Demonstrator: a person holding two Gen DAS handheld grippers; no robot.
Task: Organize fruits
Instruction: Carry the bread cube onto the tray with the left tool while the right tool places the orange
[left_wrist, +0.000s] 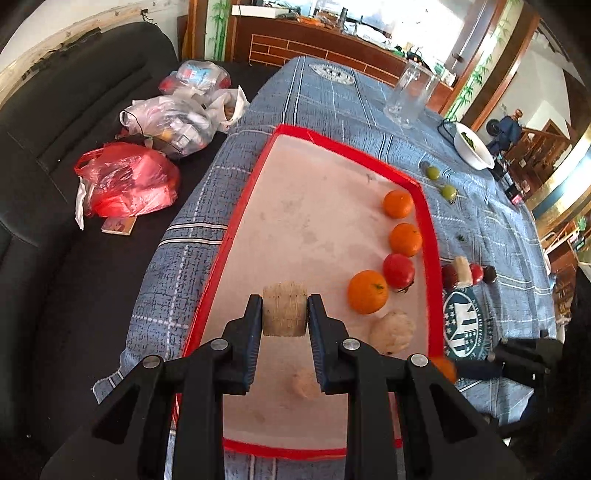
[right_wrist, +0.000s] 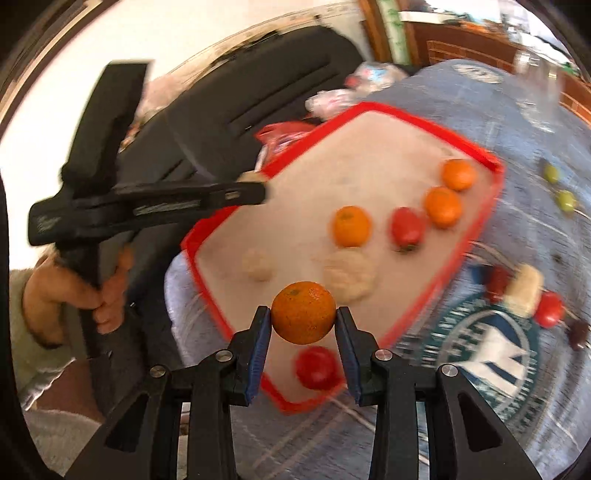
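Fruits sit on the red-rimmed tray (left_wrist: 428, 236): above its near end, the left gripper (left_wrist: 284, 314) fingers clamp a pale cut piece (left_wrist: 284, 314), the right gripper (right_wrist: 303, 317) fingers an orange (right_wrist: 303, 312). Farther along the tray's right rim lie oranges (left_wrist: 398, 203) and a tomato (left_wrist: 399, 270).

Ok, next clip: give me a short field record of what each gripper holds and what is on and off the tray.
left gripper: shut on a pale cylindrical fruit chunk, above the tray
right gripper: shut on a mandarin
tray: red-rimmed, on the blue checked tablecloth
on tray: three mandarins, two red tomatoes, pale peeled pieces
off tray: fruit skewer, two green grapes, glass mug, white bowl
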